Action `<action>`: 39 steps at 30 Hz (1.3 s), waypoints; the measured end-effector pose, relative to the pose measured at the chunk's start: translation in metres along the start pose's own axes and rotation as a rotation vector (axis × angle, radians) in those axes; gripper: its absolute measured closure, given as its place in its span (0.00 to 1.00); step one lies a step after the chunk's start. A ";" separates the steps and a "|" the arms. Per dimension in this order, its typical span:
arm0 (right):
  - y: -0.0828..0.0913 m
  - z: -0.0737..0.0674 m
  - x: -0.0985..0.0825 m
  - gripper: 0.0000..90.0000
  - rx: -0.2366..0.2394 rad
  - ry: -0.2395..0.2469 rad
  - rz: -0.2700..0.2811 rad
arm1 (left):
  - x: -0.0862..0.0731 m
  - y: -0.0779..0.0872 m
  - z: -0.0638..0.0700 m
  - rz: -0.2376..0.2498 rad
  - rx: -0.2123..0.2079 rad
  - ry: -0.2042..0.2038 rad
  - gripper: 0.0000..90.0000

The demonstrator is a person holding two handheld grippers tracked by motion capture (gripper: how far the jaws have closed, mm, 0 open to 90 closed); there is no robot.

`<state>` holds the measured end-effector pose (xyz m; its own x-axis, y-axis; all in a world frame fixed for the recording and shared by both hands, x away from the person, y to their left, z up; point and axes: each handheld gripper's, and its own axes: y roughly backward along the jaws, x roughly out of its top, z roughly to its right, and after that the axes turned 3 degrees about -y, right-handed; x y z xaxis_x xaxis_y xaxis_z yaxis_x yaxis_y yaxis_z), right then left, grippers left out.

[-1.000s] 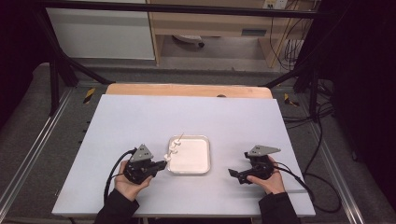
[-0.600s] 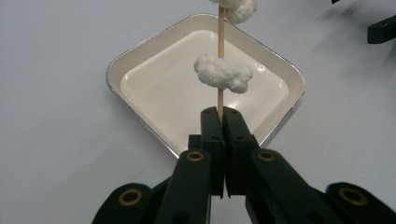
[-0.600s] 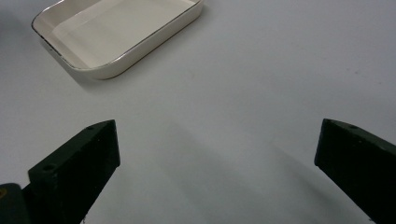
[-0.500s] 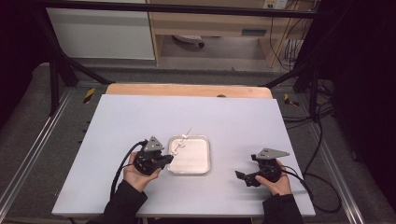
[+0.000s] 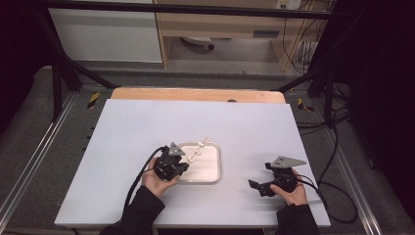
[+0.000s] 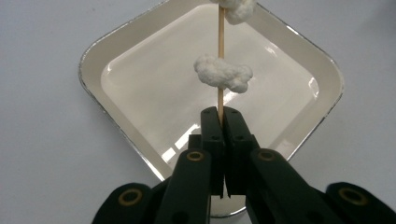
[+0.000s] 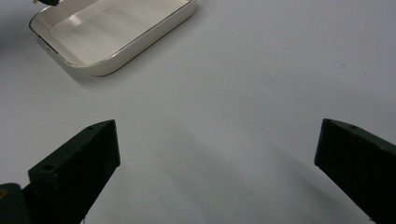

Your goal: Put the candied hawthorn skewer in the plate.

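Closest to you, your right gripper (image 5: pixel 264 186) sits low over bare desk (image 5: pixel 147 122) with its jaws spread wide and nothing between them, well off to the side of the tray (image 5: pixel 211 169).

Your left gripper (image 6: pixel 219 116) has its jaws pressed together on the bottom end of a thin wooden skewer (image 6: pixel 220 65), which it holds up over the white tray so the stick angles away from you. One white fluffy lump (image 6: pixel 223 73) sits partway up the stick and a second (image 6: pixel 233 8) is higher, cut off in the left gripper view. Can't tell what they're made of.

My guess is you're mid-way through getting those lumps off the stick into the tray, so next you'd bring the right gripper over, pinch the near lump and slide it off while the left stays steady.

No brand, label or writing I can read anywhere.
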<state>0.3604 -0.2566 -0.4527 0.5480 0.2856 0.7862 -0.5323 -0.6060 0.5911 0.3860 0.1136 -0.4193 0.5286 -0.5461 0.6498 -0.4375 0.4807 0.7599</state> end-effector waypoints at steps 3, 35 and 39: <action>0.000 0.000 0.000 0.01 -0.001 -0.002 -0.005 | 0.000 -0.004 0.001 -0.021 0.002 -0.001 0.98; -0.001 0.000 -0.001 0.01 0.003 -0.002 -0.012 | -0.009 0.005 -0.003 -0.022 -0.023 -0.051 0.71; 0.000 0.000 0.000 0.01 0.004 -0.008 -0.008 | -0.015 0.016 -0.009 0.009 -0.015 -0.069 0.55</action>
<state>0.3599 -0.2568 -0.4526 0.5575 0.2842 0.7800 -0.5255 -0.6065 0.5966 0.3779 0.1359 -0.4168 0.4732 -0.5871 0.6568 -0.4312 0.4958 0.7538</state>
